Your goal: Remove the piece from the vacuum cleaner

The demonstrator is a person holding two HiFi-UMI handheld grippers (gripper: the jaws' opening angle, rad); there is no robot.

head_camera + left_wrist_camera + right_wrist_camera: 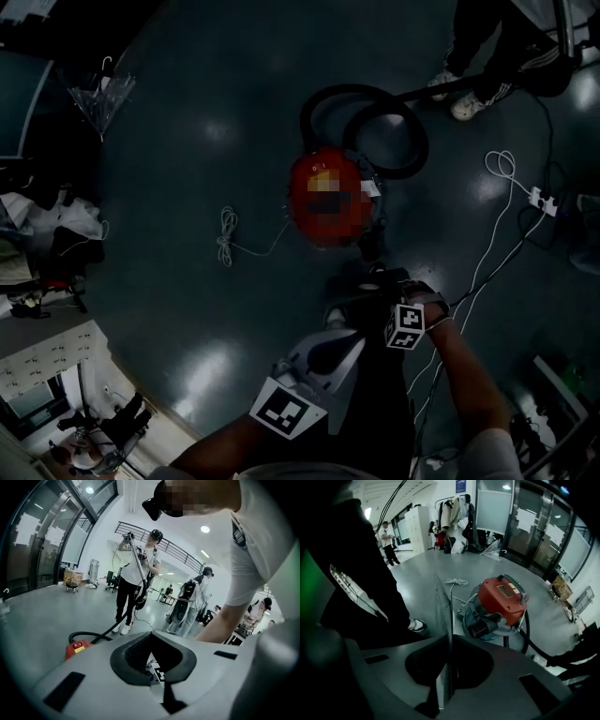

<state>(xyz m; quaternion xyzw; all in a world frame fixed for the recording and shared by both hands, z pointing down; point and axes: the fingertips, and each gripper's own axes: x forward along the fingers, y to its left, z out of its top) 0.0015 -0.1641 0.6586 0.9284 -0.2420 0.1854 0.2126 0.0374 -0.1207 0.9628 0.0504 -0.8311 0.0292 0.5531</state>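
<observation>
My left fingers [134, 652] are spread with nothing between them, pointing across the room and away from the work. The vacuum [76, 647] sits low and to their left on the floor [42, 616], well apart. They are idle, and I'd bring them round only if the body needs steadying.

My right fingers [442, 620] are pressed together on nothing. The vacuum lies ahead of their tips and to the right, near but not touching. Its ribbed black stub [480, 628] is on the side facing them, and the hose [528, 641] curls off beyond. I can't tell for sure which piece is meant, but the stub looks likeliest.

Closed fingers can't take it, so I judge the step in hand is the reach. I should spread them first, then swing right and down until the stub sits squarely between them. Then I pinch firmly and pull along its axis, not sideways, so the vacuum doesn't roll or tip.
</observation>
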